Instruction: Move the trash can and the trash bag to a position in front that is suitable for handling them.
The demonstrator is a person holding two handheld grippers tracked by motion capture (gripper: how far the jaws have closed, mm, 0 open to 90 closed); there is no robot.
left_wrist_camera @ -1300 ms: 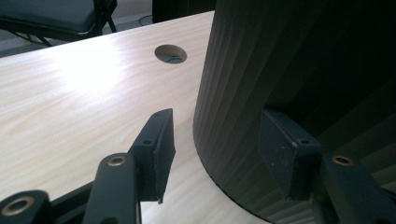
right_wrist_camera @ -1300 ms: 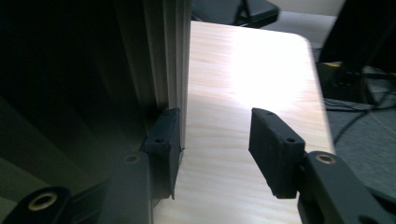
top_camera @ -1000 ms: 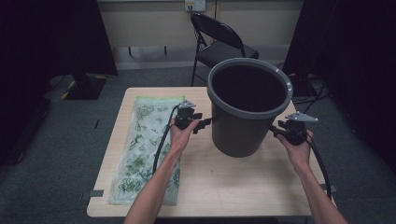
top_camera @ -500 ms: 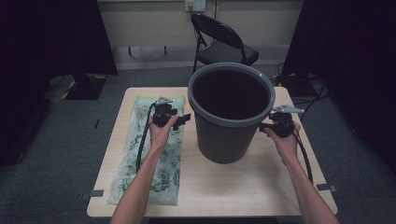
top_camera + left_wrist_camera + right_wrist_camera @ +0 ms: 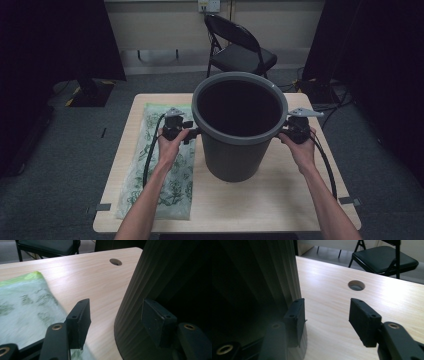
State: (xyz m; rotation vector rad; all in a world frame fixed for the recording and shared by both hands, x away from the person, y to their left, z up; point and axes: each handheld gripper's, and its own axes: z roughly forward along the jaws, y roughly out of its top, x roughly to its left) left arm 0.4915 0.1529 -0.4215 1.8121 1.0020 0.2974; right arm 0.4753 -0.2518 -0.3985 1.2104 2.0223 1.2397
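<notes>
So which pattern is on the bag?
Green leaf prints on the clear bag, best in the high view.

A green-printed bag (image 5: 165, 160) lies flat on the wooden tabletop (image 5: 280, 200); a black folding chair (image 5: 240, 50) stands beyond.

The grey bucket (image 5: 239, 131) sits nearer the table's (image 5: 280, 200) left edge than before; both hands have shifted left with it; the left gripper (image 5: 191, 134) and right gripper (image 5: 283, 133) jaws have just been closing, gaps empty.
</notes>
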